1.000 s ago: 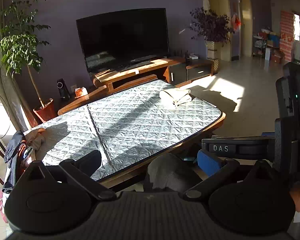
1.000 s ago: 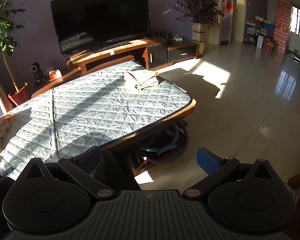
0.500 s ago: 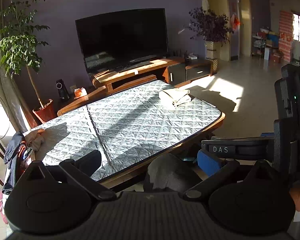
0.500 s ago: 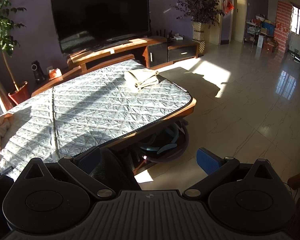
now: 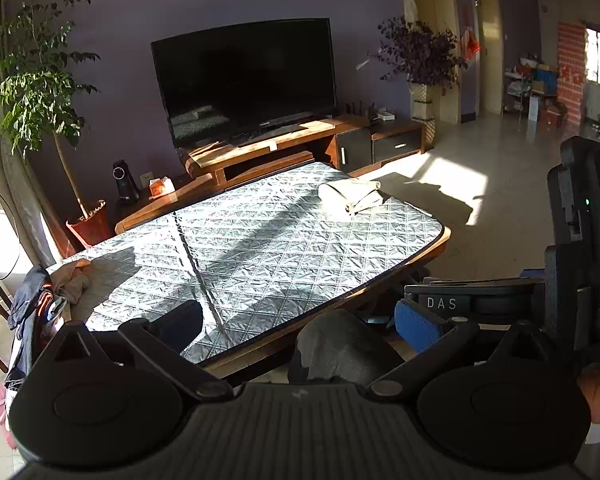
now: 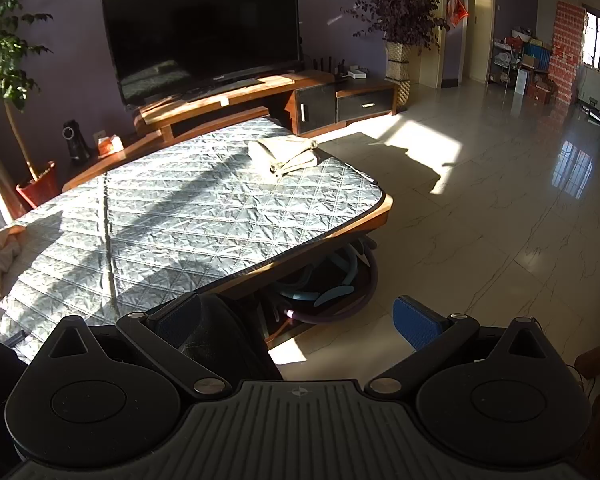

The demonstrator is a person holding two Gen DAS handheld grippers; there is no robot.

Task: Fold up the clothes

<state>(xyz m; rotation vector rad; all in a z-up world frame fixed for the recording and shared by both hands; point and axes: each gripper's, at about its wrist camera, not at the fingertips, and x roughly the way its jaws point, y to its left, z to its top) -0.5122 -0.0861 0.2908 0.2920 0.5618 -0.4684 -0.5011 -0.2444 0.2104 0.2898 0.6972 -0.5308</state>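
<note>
A folded beige garment (image 5: 352,197) (image 6: 286,156) lies near the far right corner of the quilted grey table cover (image 5: 236,248) (image 6: 188,220). A crumpled tan garment (image 5: 70,280) (image 6: 4,250) rests at the table's left end. My left gripper (image 5: 296,326) hangs open over the table's near edge, well short of both garments, nothing between its fingers. My right gripper (image 6: 296,320) is also open and empty, held past the near edge over the floor. The right gripper's body shows at the right of the left wrist view.
A pile of clothes (image 5: 28,312) hangs on a chair at the left. Hoops and tubes (image 6: 332,284) lie under the table. Behind it stand a TV (image 5: 244,80), a wooden TV stand (image 5: 292,140) and potted plants (image 5: 40,92). Tiled floor (image 6: 500,208) spreads to the right.
Almost nothing differs; the views shifted very slightly. Both grippers stay open and empty.
</note>
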